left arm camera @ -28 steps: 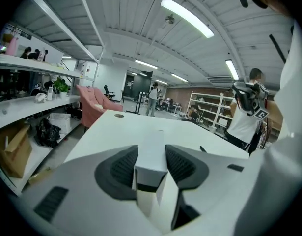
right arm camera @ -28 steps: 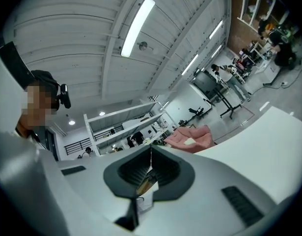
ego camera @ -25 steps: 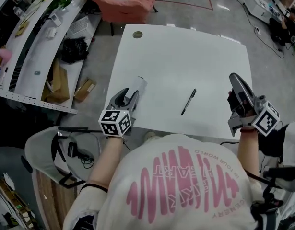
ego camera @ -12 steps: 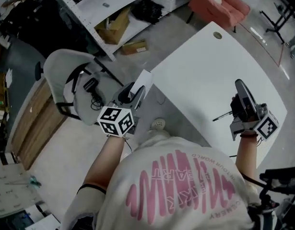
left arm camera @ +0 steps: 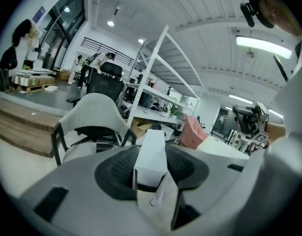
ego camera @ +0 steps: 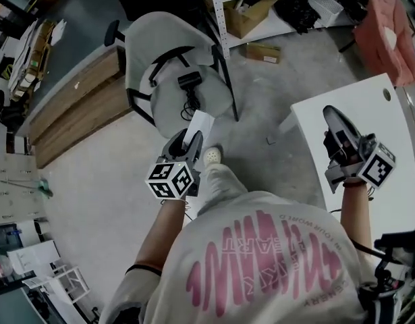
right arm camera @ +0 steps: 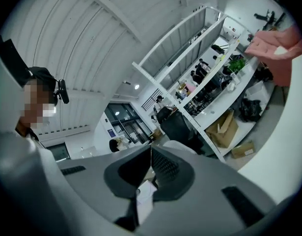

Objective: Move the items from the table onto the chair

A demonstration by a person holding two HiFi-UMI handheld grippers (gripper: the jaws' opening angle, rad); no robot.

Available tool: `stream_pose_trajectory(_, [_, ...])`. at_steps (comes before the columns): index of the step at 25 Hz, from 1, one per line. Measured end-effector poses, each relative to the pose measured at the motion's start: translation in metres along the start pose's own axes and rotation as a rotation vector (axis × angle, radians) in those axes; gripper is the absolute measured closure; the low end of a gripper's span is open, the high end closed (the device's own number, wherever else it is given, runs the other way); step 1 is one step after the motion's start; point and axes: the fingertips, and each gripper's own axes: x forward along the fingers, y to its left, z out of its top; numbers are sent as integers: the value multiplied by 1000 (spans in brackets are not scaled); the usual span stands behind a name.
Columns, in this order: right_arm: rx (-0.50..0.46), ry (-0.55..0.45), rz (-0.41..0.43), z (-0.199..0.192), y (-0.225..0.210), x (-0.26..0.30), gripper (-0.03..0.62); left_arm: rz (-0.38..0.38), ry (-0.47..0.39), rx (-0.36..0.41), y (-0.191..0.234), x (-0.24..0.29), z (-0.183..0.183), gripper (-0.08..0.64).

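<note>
Concrete floor [ego camera: 106, 181], white table [ego camera: 404, 123], grey chair [ego camera: 163, 36]

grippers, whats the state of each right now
Left gripper: closed on the box.
Right gripper: closed, empty.

Chair [ego camera: 163, 42]: pale shell, black frame; one black corded device [ego camera: 189, 84] on the seat.
Table [ego camera: 315, 123]: white top; round grommet [ego camera: 386, 94] near its far edge.
Floor [ego camera: 106, 174]: grey concrete; flat carton [ego camera: 262, 52] lying beyond the chair; low wooden platform [ego camera: 79, 100] beside the chair.
</note>
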Motion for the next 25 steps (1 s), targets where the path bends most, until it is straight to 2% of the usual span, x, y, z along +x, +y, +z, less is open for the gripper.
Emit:
stream_pose_trajectory(3, [42, 1, -8, -1, -3, 49, 577, 14, 20, -13, 40, 4, 4, 377])
stream_pose_trajectory(7, [77, 6, 2, -2, -6, 119, 577, 25, 93, 56, 99, 22, 12, 377])
stream_pose_trajectory(9, [109, 18, -28, -8, -12, 148, 577, 35, 136, 92, 131, 35, 14, 377])
stream_pose_trajectory(12, [156, 41, -76, -17, -25, 183, 577, 74, 200, 101, 176, 61, 11, 377])
stream_pose_trajectory(18, [257, 105, -232, -52, -57, 212, 577, 132, 352, 72, 246, 116, -17, 377])
stream_pose_trajectory(25, [310, 202, -335, -90, -74, 214, 577, 171, 534, 153, 291, 166, -81, 377])
